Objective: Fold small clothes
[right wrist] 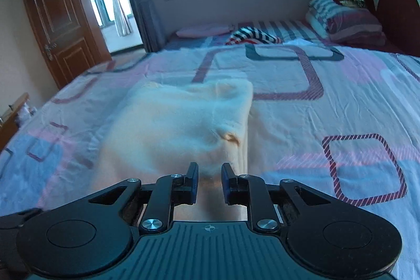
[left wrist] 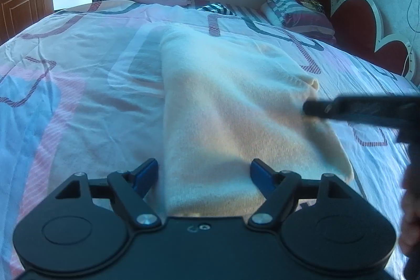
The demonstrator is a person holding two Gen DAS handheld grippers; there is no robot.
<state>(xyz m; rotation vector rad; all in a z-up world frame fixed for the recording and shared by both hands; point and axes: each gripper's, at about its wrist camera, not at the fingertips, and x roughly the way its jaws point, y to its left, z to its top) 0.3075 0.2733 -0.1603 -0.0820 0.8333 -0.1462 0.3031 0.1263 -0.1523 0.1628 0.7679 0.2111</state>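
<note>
Both grippers work a cream fleecy garment (left wrist: 236, 106) on the patterned bed quilt (left wrist: 78, 85), mid-fold: left gripper (left wrist: 204, 175) jaws apart, right gripper (right wrist: 209, 183) jaws slightly parted (pinching nothing), so next comes regrasping an edge.

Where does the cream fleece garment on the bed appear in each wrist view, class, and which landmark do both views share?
Left wrist view: the cream fleece garment fills the centre, reaching down between the fingers.
Right wrist view: the garment lies centre-left, just beyond the fingers.
Shared landmark: the folded navy-and-white striped cloth at the bed's far side.
</note>
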